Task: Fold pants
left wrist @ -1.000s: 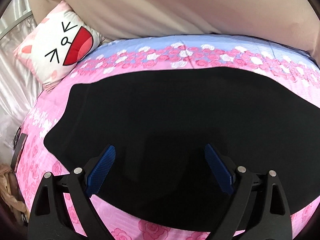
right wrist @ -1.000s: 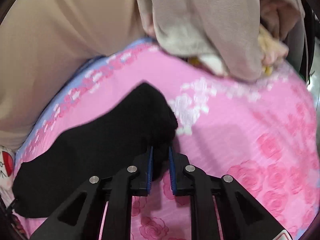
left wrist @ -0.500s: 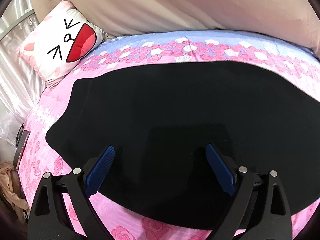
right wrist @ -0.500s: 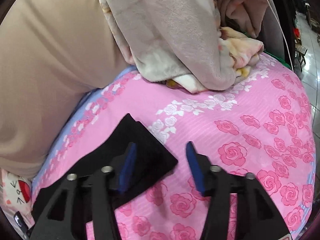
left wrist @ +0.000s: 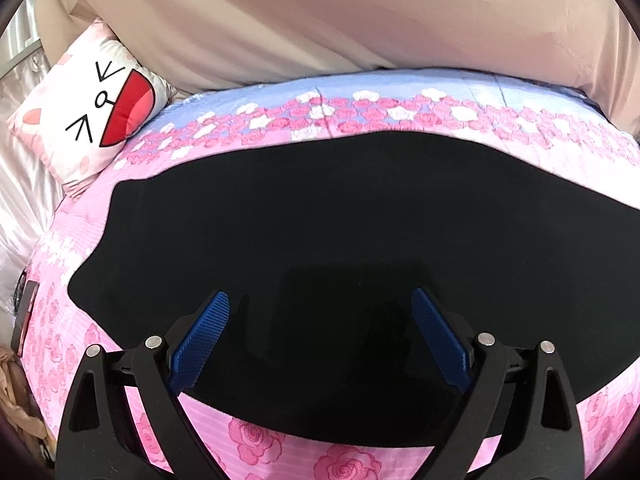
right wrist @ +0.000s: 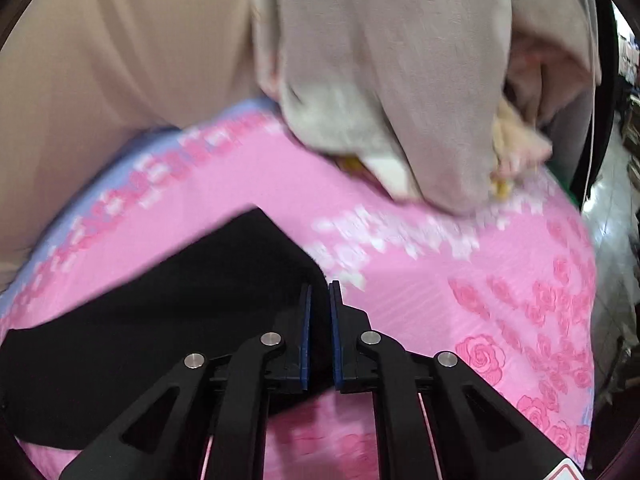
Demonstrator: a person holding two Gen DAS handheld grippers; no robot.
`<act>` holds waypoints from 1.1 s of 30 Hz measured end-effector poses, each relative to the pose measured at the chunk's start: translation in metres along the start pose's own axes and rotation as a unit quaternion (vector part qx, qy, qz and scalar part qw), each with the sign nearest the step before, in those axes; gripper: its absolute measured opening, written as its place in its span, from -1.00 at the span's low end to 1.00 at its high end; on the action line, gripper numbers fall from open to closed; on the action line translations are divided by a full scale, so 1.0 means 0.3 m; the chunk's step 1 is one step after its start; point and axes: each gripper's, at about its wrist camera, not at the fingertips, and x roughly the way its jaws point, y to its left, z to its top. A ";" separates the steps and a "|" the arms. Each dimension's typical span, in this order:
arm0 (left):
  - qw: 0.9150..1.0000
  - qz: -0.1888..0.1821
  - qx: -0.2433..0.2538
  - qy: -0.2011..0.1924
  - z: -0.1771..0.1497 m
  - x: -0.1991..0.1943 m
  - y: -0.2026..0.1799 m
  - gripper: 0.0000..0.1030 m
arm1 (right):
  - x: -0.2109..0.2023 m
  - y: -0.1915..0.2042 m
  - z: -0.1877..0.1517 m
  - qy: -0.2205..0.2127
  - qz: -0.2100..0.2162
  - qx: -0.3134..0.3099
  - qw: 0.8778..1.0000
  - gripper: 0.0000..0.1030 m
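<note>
Black pants (left wrist: 320, 216) lie flat across the pink floral bedsheet (left wrist: 256, 440). Left gripper (left wrist: 320, 336) hovers over them, jaws spread wide. Right gripper (right wrist: 319, 320), jaws closing, apparently pinches the pants' corner; the view is blurred.

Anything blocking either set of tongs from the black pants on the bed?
Nothing visible. The left tongs hang open directly over the flat black fabric pants, with bare cloth between the pads. The right tongs are closing on the pants' corner, fabric between the pads. The beige blanket heap sits farther back on the pink rose-print bedsheet.
</note>
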 end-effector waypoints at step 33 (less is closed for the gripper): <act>0.990 -0.127 -0.054 -0.032 -0.055 0.024 0.030 0.81 | -0.377 0.715 -0.047 -0.082 0.248 -0.074 0.963 -0.66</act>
